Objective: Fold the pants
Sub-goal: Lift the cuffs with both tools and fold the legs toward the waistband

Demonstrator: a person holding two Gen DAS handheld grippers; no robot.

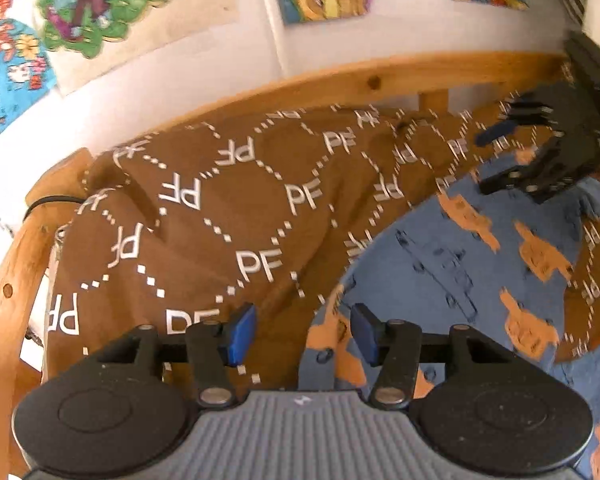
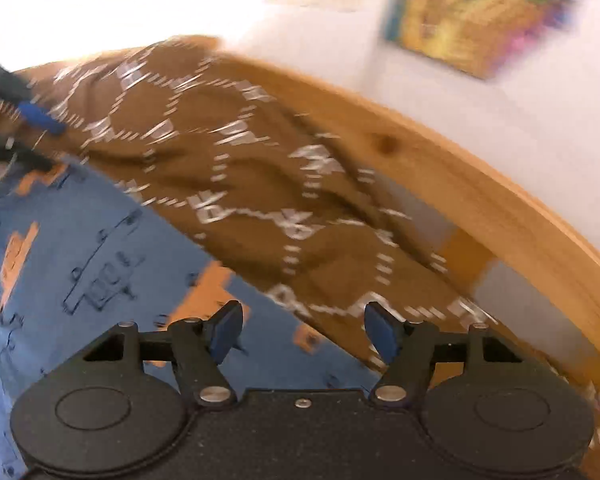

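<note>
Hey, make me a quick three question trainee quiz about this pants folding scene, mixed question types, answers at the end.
1. True or false: the left gripper is clamped on the brown pants.
2. What do the pants lie on? A) blue patterned bedsheet B) bare floor C) glass table
3. What letters are printed on the pants?

Key: 1. False, its jaws are open and empty, like those of the right gripper. 2. A. 3. PF.

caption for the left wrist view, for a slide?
Left gripper open above brown PF-print pants spread on a blue bedsheet; right gripper open at far end.
</note>
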